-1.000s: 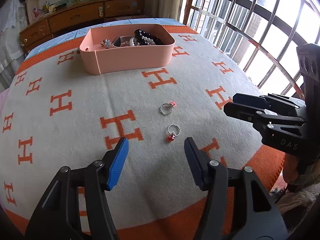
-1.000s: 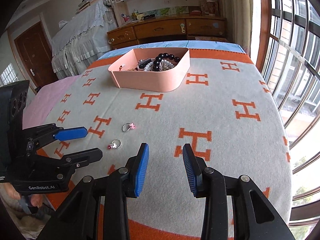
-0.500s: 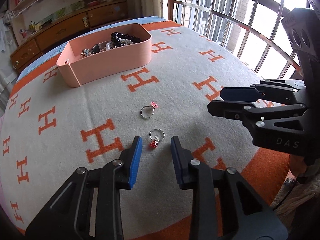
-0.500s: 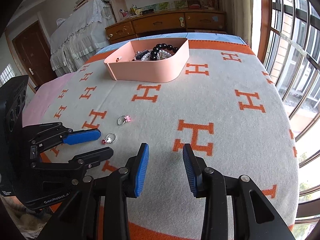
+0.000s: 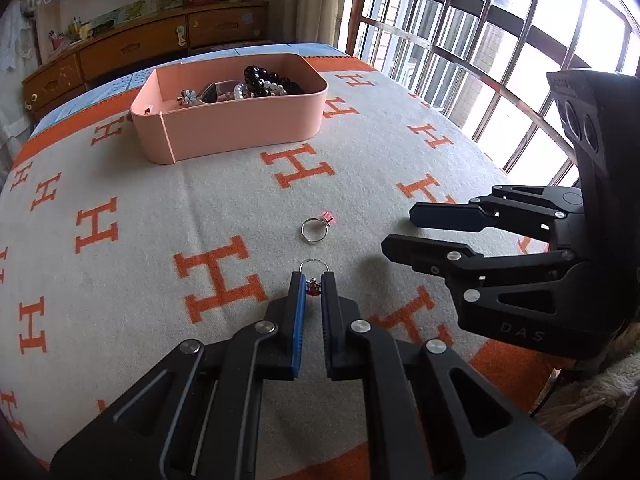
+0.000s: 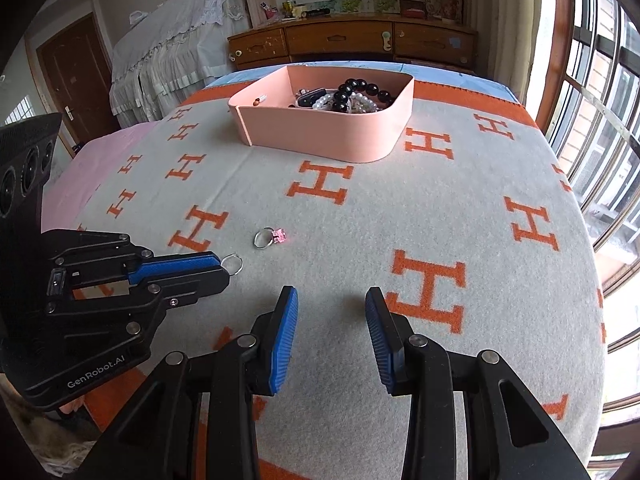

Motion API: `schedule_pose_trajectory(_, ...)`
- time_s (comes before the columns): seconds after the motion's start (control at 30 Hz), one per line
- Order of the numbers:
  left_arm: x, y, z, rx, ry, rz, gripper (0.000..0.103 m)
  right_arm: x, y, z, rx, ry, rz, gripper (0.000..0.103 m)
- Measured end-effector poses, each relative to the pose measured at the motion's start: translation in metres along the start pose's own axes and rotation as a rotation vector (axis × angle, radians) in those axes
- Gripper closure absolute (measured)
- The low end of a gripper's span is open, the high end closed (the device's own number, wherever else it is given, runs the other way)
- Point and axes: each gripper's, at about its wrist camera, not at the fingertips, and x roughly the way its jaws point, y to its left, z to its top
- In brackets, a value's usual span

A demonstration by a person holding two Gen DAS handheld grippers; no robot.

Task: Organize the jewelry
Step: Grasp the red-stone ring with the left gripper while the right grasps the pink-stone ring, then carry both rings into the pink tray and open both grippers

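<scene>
A silver ring with a red stone [image 5: 313, 286] lies on the blanket, and my left gripper [image 5: 313, 280] is shut on its stone end. The ring's loop [image 6: 233, 263] sticks out past the fingertips of the left gripper [image 6: 225, 270]. A second silver ring with a pink stone [image 5: 315, 231] [image 6: 266, 238] lies free just beyond it. My right gripper [image 6: 331, 300] [image 5: 398, 229] hovers open and empty to the right of both rings. The pink jewelry box [image 5: 240, 132] [image 6: 320, 136] stands farther back, holding black beads, pearls and other pieces.
A cream blanket with orange H marks [image 5: 120, 280] covers the surface. Its orange border runs along the near edge. A barred window [image 5: 480, 20] lies to the right, and a wooden chest of drawers [image 6: 340, 42] stands behind the box.
The left jaws came together around the red-stone ring and now pinch it. The right gripper drifted in closer to the rings and slightly lower, its opening unchanged.
</scene>
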Motion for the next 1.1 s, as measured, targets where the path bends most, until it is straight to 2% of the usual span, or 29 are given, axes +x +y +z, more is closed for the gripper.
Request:
schedule_pose_trajectory(0.1, -0.006, 0.008, -0.001, -0.021, -0.010, 0.000, 0.097, 0.010, 0.012, 0.010, -0.074, -0.003, -0.018, 0.067)
schedule_pose_trajectory(0.37, -0.021, 0.027, -0.003, -0.080, -0.046, -0.011, 0.097, 0.030, 0.038, 0.033, -0.245, -0.010, 0.053, 0.068)
schedule_pose_trajectory(0.43, -0.023, 0.030, -0.004, -0.091, -0.051, -0.012, 0.097, 0.033, 0.040, 0.036, -0.259, -0.004, 0.068, 0.073)
schedule_pose_trajectory(0.53, -0.025, 0.033, -0.005, -0.105, -0.053, -0.013, 0.097, 0.035, 0.042, 0.038, -0.261, 0.005, 0.075, 0.083)
schedule_pose_trajectory(0.87, -0.041, 0.035, 0.006, -0.154, -0.075, -0.023, 0.097, 0.027, 0.030, 0.033, -0.189, 0.019, 0.090, 0.083)
schedule_pose_trajectory(1.0, -0.059, 0.040, 0.024, -0.179, -0.102, -0.024, 0.097, 0.012, 0.025, 0.039, -0.151, 0.020, 0.114, 0.083)
schedule_pose_trajectory(1.1, -0.073, 0.051, 0.048, -0.203, -0.123, -0.023, 0.097, -0.009, 0.023, 0.056, -0.130, -0.011, 0.120, 0.083)
